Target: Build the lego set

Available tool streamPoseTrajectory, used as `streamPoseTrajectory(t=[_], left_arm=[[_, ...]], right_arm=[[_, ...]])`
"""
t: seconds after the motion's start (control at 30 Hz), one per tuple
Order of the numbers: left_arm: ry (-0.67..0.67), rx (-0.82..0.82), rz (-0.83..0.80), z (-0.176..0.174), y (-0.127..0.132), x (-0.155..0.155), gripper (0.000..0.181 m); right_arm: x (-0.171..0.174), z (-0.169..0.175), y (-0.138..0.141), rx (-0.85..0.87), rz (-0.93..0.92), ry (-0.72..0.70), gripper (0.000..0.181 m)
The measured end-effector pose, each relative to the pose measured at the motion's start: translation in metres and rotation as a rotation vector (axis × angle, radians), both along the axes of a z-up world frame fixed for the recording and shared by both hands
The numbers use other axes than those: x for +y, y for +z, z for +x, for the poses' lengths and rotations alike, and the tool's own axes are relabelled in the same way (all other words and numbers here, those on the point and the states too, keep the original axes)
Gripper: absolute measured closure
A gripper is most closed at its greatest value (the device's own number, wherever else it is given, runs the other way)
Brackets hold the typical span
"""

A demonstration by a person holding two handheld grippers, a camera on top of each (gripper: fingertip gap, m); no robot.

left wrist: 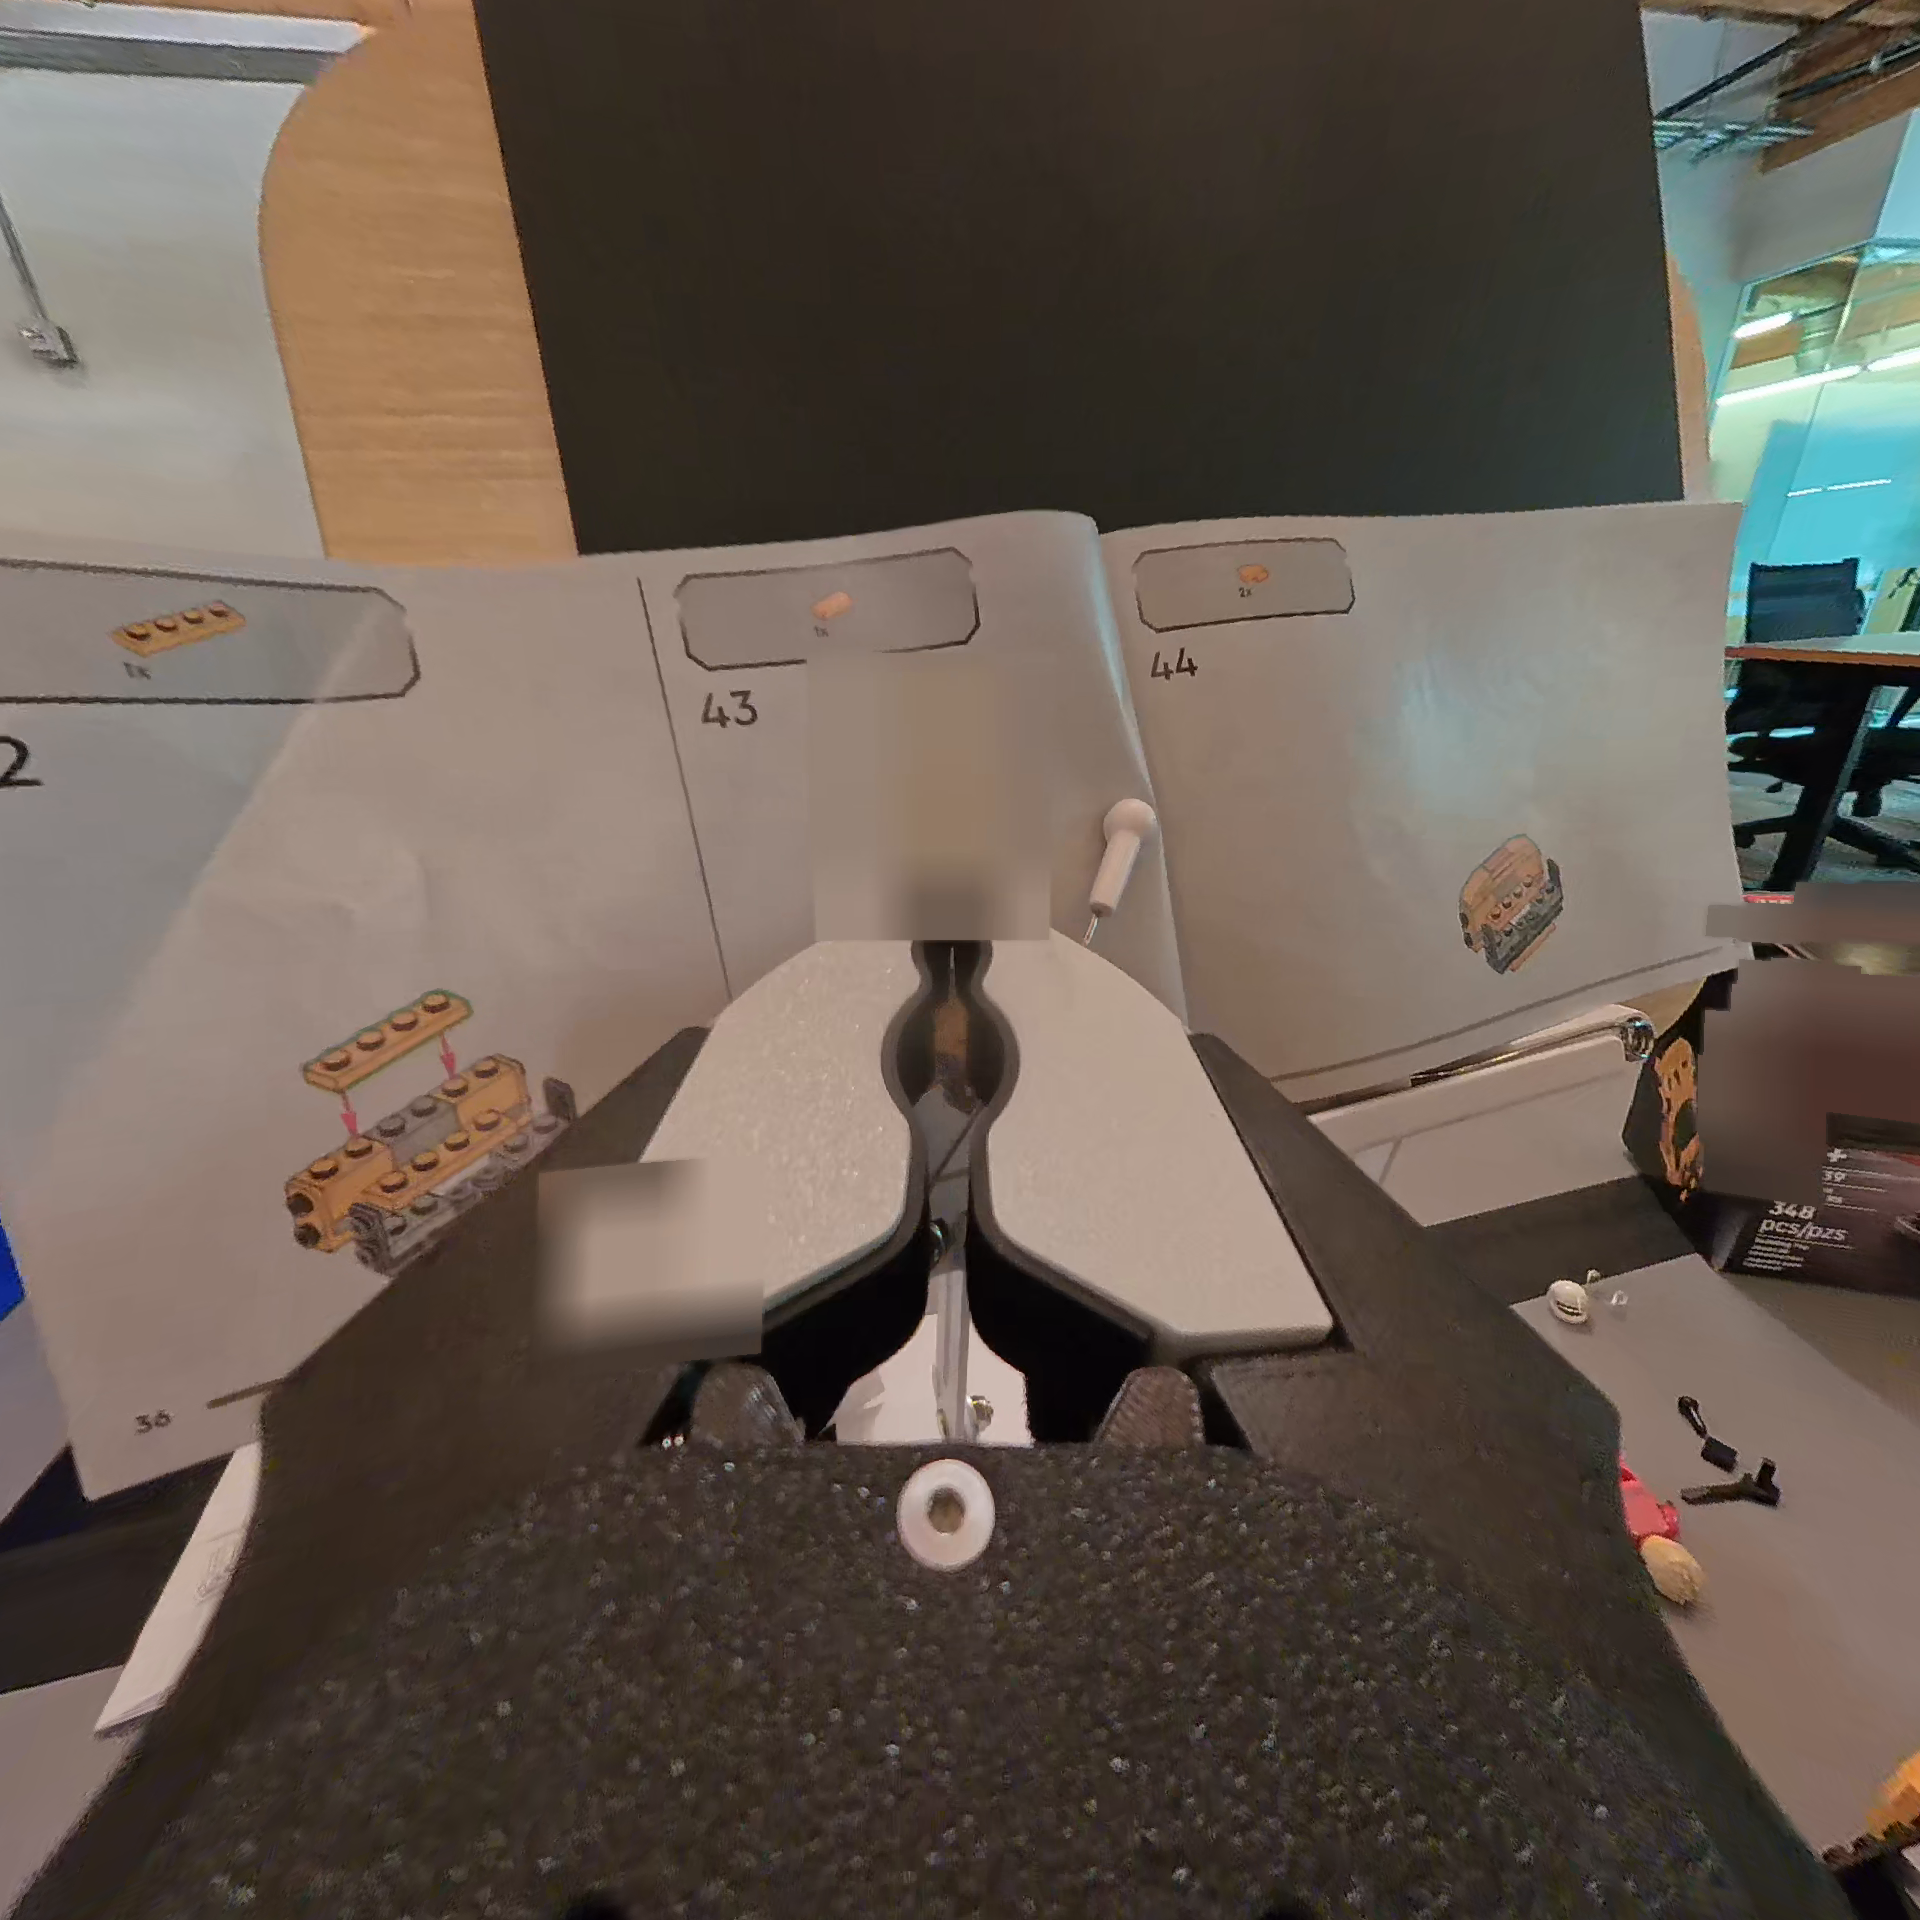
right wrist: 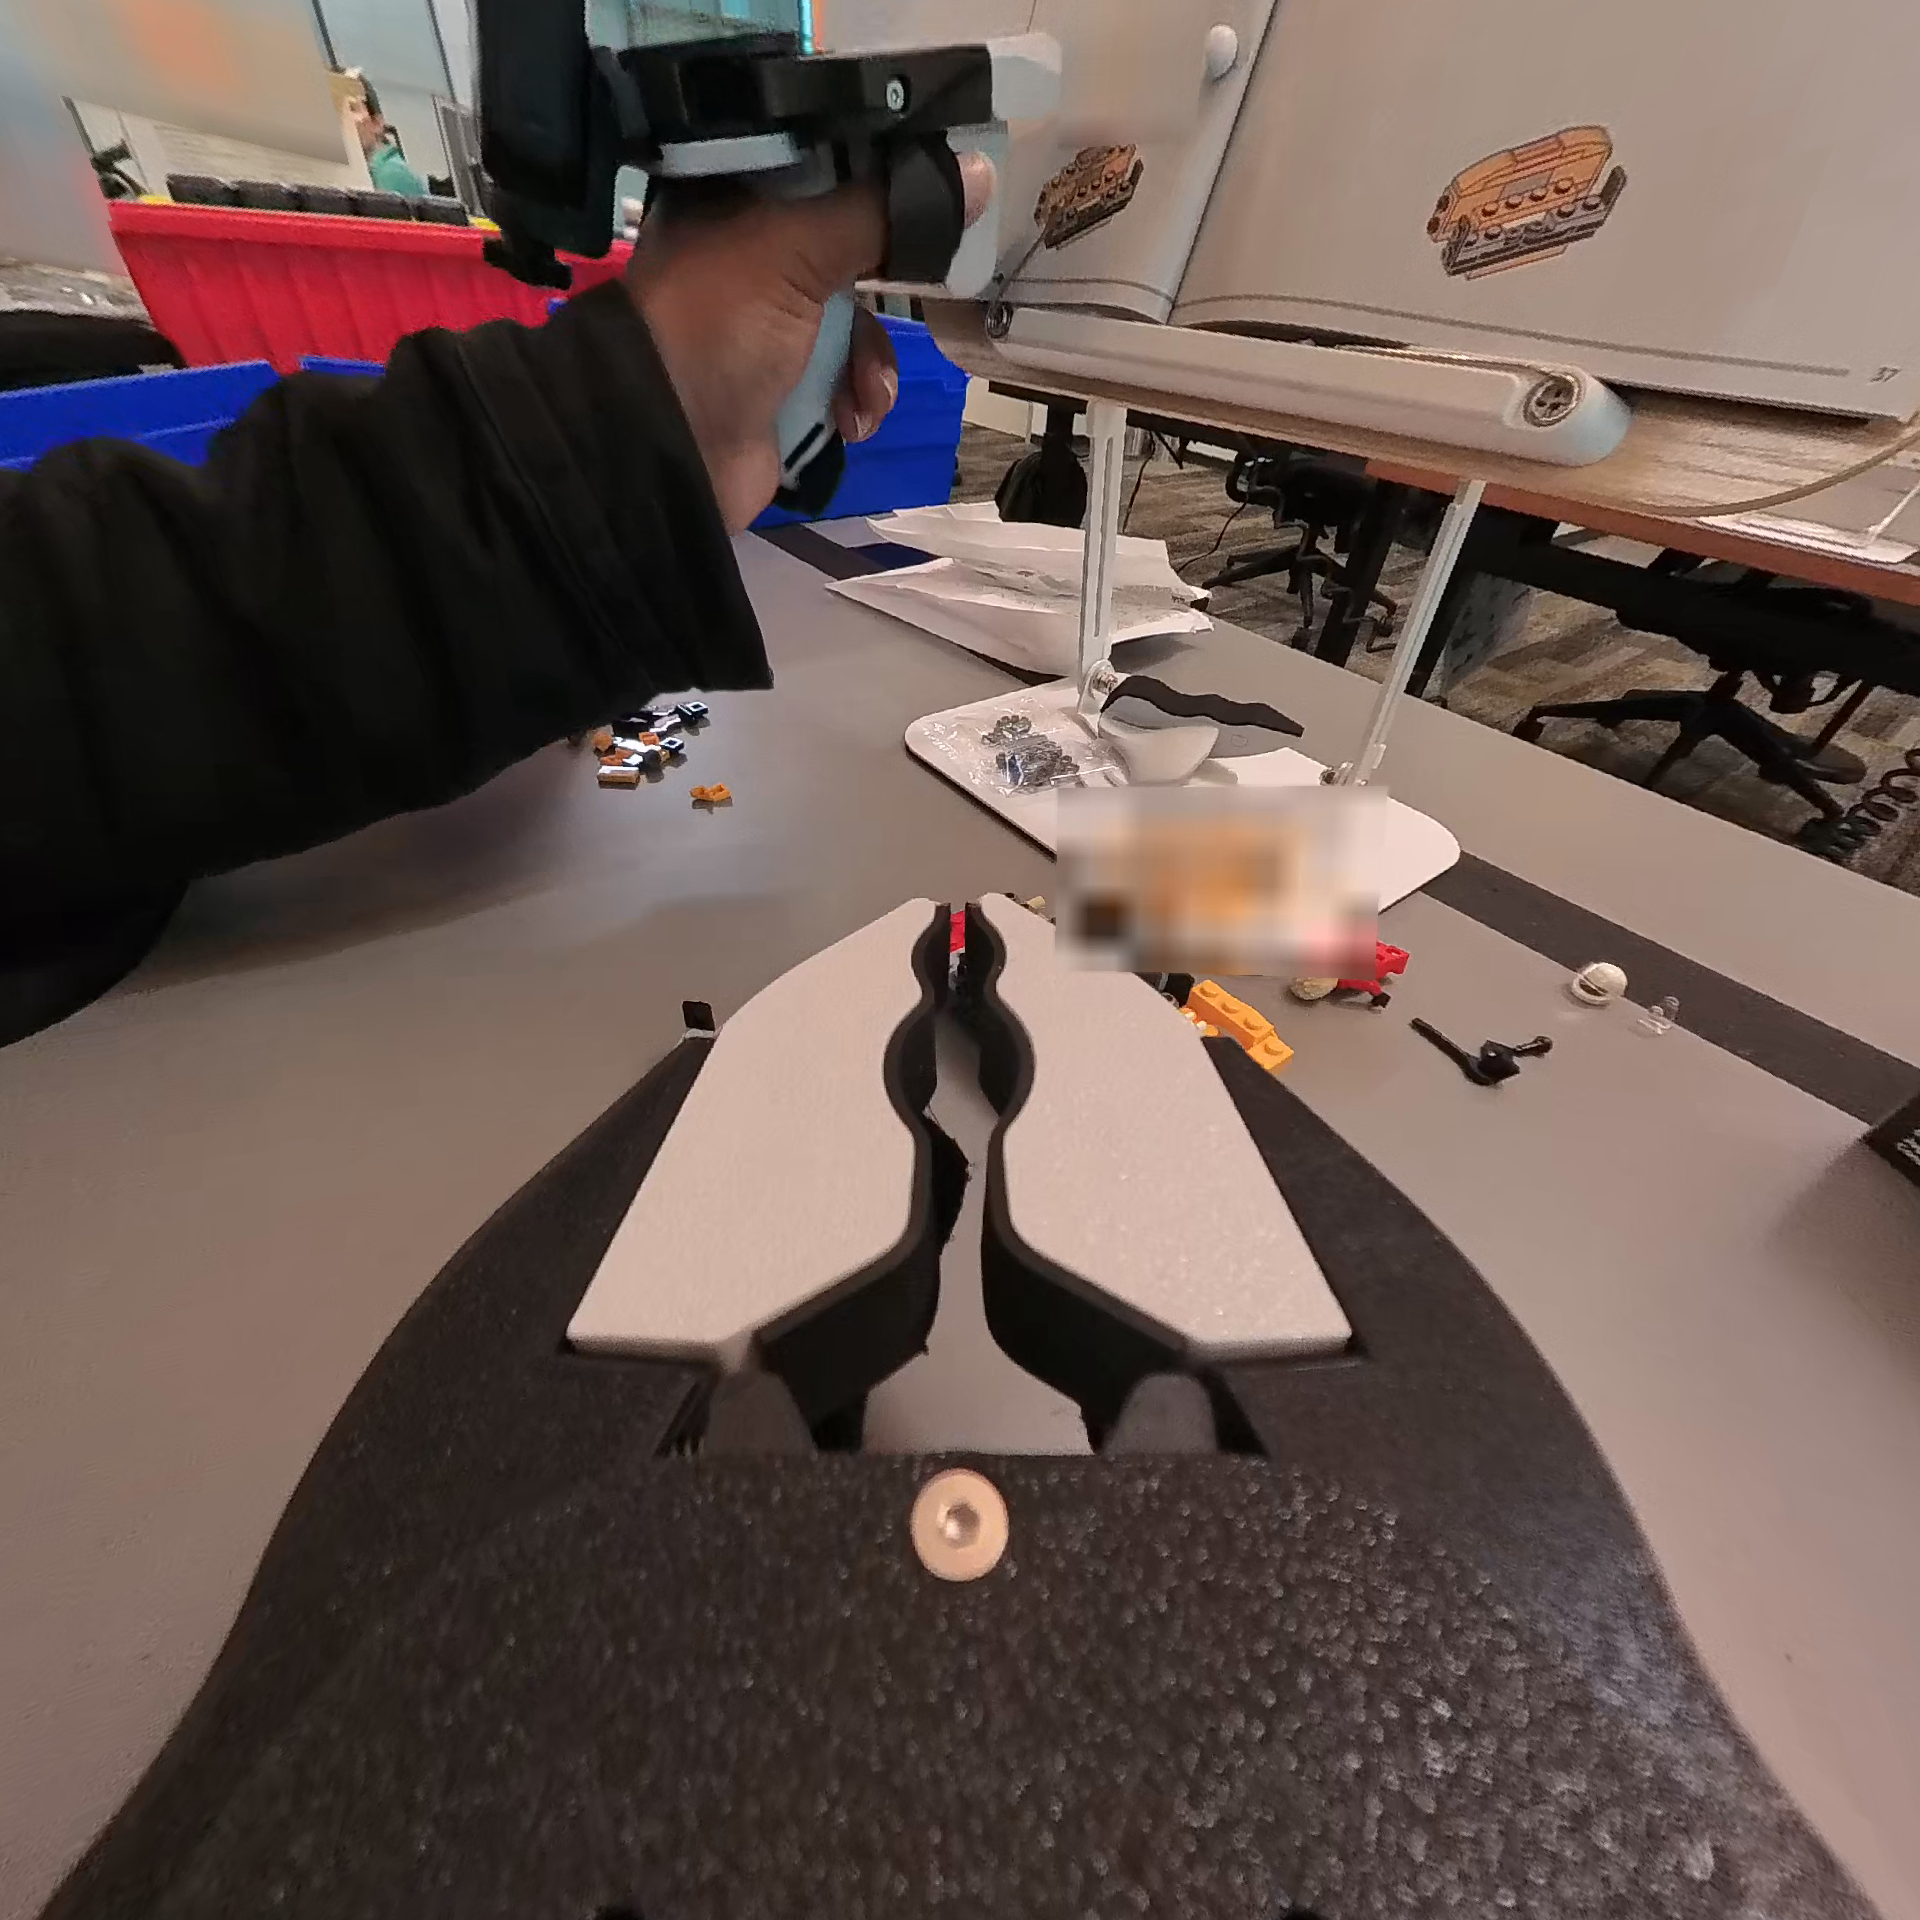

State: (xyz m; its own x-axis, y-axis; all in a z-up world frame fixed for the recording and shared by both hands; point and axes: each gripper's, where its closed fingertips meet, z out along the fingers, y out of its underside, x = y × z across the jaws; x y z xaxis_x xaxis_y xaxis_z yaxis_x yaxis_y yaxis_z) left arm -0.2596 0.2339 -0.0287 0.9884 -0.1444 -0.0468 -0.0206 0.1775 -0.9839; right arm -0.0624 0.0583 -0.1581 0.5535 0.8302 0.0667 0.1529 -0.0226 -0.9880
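Note:
The open instruction booklet [left wrist: 1403, 727] stands on a raised white stand and also shows in the right wrist view [right wrist: 1558, 260]. My left gripper [left wrist: 951, 956] is shut, held up with its tips close to the left page; I see nothing in it. It shows in the right wrist view [right wrist: 977, 177], held by a hand [right wrist: 769, 343]. My right gripper [right wrist: 961, 925] is low over the grey table [right wrist: 416, 1039], closed on a small black and red lego part [right wrist: 958, 982]. An orange brick [right wrist: 1236, 1023] lies just right of its tips.
The stand's white base [right wrist: 1434, 842] holds a bag of small parts [right wrist: 1029, 743]. Loose black pieces [right wrist: 1486, 1055], a white round piece [right wrist: 1598, 982] and a pile of small pieces [right wrist: 644, 748] lie on the table. Blue bins [right wrist: 135, 405] and the lego box [left wrist: 1818, 1143] stand at the sides. One gripper's finger ends stand about 30 centimetres off the other's.

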Motion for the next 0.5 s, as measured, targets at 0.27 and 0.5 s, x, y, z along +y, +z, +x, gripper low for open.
streamPoseTrajectory(t=[0.27, 0.5], left_arm=[[-0.002, 0.009, 0.006, 0.0033, -0.0018, 0.0000, 0.181], [0.013, 0.009, 0.003, -0.0033, -0.0057, -0.0030, 0.181]], right_arm=[[-0.0003, -0.0004, -0.0002, 0.000, -0.001, 0.003, 0.179], [0.0000, 0.0000, -0.0003, 0.001, -0.002, 0.002, 0.179]])
